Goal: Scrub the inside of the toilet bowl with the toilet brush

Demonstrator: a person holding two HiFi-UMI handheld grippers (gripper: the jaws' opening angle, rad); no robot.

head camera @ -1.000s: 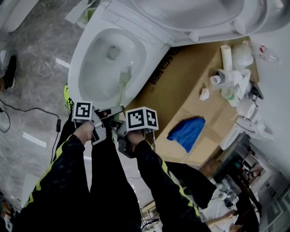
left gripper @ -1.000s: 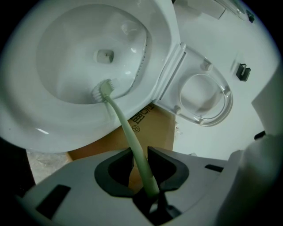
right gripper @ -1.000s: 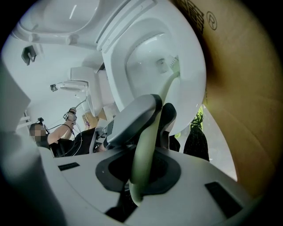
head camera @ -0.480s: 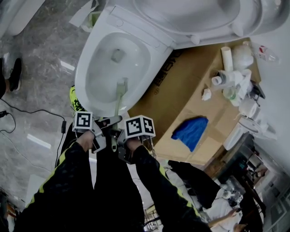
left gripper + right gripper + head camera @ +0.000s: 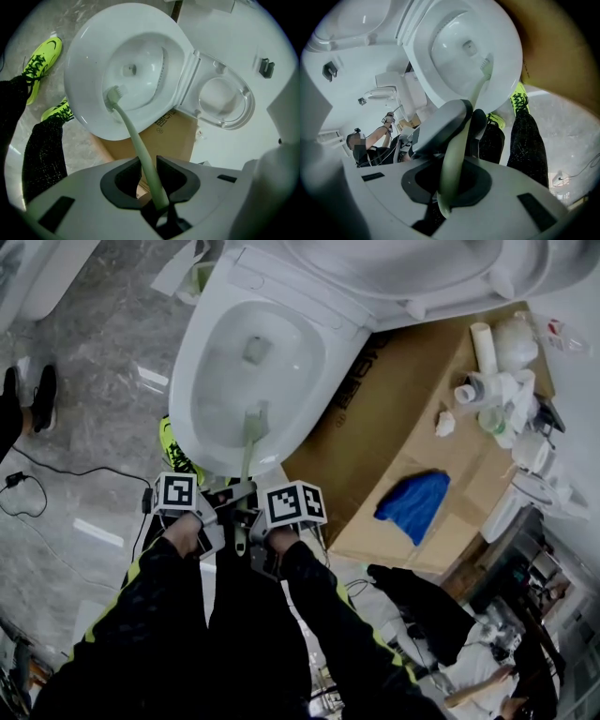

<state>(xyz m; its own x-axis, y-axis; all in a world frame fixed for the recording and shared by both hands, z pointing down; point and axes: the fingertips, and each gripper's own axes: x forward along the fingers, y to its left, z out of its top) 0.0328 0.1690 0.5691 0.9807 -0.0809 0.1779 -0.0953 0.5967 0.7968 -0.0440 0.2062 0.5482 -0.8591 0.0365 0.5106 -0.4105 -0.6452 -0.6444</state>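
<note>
Head view: left gripper [image 5: 230, 493] and right gripper [image 5: 251, 521] side by side, fingers [image 5: 123, 180] clamped on toilet brush [image 5: 248, 446] inside toilet bowl [image 5: 291, 371].

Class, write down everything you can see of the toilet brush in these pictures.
The toilet brush is pale green and looks like plastic. It has a long, thin, slightly curved handle that ends in a small bristled head. The left gripper and right gripper both clamp the handle's near end, the left ahead of the right. The brush slants down over the front rim of the toilet bowl, and its head seems to lie against the near inner wall.
</note>
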